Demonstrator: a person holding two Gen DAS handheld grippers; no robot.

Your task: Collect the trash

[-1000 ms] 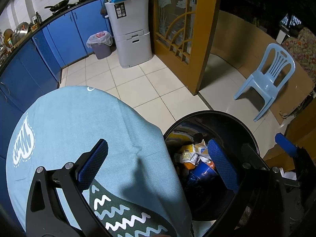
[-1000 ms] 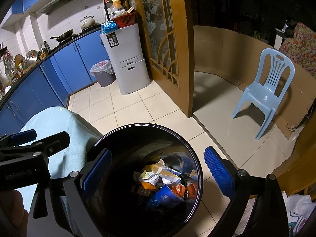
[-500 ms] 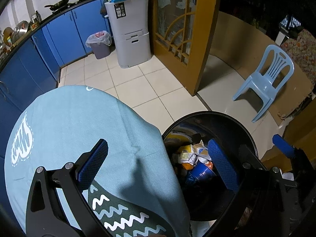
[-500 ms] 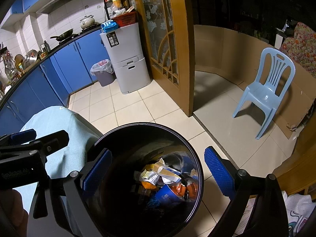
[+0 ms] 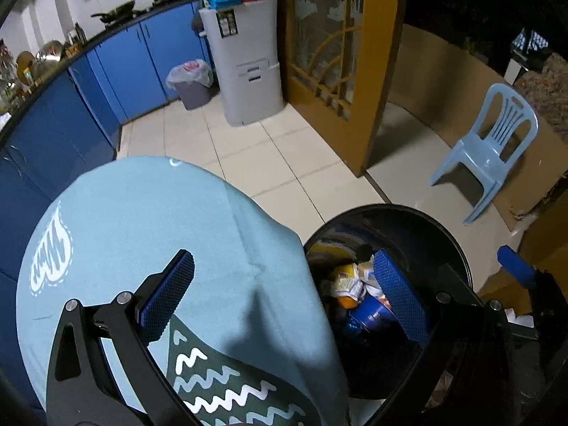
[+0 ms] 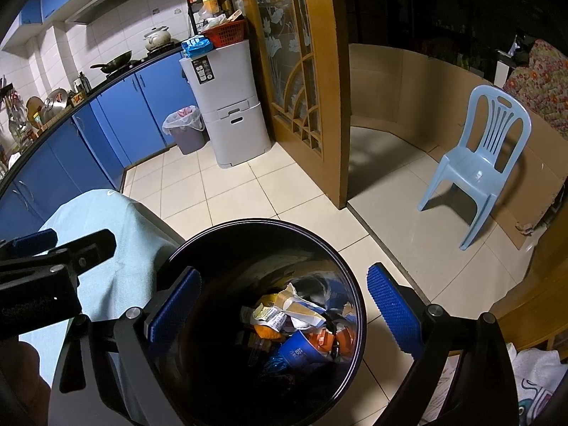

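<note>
Over the last second we record almost no change: both grippers keep the same station above the black bin (image 6: 349, 285), and the view has drifted only slightly. We judge that the drop step is complete and that neither gripper has started toward a new piece.

The left gripper (image 5: 284, 291) has its jaws spread wide and holds nothing. The light blue cloth (image 5: 142, 220) lies under its left jaw; the bin mouth lies under its right jaw.

The right gripper (image 6: 284, 303) is likewise fully spread and empty. The bin mouth sits between and below its jaws.

The collected trash (image 6: 294, 323) lies at the bottom of the bin: crumpled wrappers, paper and a blue cup (image 6: 296, 351).

Writing: the blue cup carries white characters, too small for us to read. The cloth shows a white printed emblem and zigzag lines; we can read no words. The grey cabinet (image 6: 227, 106), well ahead of the jaws, bears a dark label that is illegible.
</note>
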